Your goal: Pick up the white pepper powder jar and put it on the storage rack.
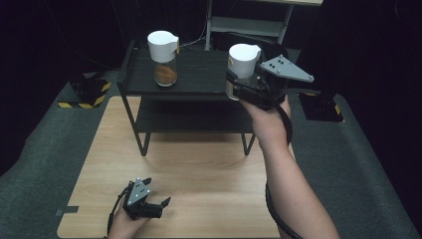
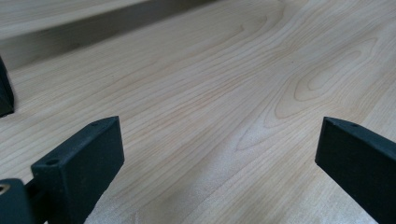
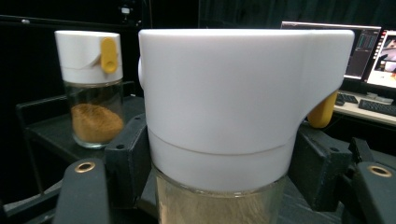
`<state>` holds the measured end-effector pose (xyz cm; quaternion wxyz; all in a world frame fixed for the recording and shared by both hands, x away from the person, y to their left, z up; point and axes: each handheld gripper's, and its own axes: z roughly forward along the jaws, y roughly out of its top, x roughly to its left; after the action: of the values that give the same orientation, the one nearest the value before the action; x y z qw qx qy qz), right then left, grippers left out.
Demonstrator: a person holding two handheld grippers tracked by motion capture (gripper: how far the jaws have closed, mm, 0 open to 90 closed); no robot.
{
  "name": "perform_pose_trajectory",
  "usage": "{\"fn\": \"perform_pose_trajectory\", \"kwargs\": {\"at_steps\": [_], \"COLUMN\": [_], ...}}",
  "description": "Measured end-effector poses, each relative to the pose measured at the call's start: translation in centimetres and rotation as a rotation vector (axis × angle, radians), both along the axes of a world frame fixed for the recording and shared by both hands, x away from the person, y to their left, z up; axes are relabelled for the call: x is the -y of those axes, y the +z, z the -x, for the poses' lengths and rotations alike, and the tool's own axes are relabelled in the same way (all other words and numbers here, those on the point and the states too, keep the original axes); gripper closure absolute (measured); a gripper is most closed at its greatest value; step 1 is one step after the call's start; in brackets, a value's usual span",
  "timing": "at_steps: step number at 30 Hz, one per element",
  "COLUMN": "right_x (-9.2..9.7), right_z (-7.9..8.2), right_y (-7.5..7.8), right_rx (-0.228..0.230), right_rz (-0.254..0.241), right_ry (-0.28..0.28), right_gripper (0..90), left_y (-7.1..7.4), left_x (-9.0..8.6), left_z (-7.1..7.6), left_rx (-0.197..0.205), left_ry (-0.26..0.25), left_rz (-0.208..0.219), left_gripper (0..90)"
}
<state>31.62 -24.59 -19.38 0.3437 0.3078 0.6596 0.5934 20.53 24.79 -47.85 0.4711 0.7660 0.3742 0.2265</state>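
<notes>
A wooden table (image 1: 199, 164) carries a black two-tier shelf (image 1: 199, 82) at its far side. The right gripper (image 1: 244, 89), clamped on a white-capped spice jar (image 1: 243, 62), holds it over the shelf's right end; likely it is being shelved beside the other jar (image 1: 163, 57), so lowering gently comes next. The left gripper (image 1: 149, 204) rests near-left, jaws wide, empty.

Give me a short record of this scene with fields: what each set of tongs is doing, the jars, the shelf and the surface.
right tongs: shut on held jar, at the shelf's right end
held jar: glass, white cap, upright
left tongs: open, nothing between them, low over the table
second jar: on the shelf's top, white cap with yellow tab, brown powder inside
shelf: black, two levels, at the table's far edge
table: light wood
</notes>
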Motion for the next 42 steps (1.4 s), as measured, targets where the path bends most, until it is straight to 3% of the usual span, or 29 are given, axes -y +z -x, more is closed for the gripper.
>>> {"fn": "perform_pose_trajectory", "kwargs": {"at_steps": [10, 23, 42], "right_x": [-1.4, -2.9, -3.1], "right_z": [-2.2, -5.1, -6.4], "right_y": [0.9, 0.6, -0.1], "right_rx": [-0.012, -0.024, -0.049], "right_rz": [0.008, 0.01, -0.026], "right_ry": [-0.027, -0.038, -0.044], "right_gripper": [30.2, 30.2, 30.2], "left_y": [0.0, -0.1, -0.1], "left_x": [0.0, -0.2, -0.3], "left_z": [0.0, -0.1, -0.1], "left_rx": [0.001, -0.003, -0.002], "left_ry": [0.001, -0.001, -0.003], "left_rz": [0.001, 0.011, 0.014], "left_gripper": [1.4, 1.4, 1.4]}}
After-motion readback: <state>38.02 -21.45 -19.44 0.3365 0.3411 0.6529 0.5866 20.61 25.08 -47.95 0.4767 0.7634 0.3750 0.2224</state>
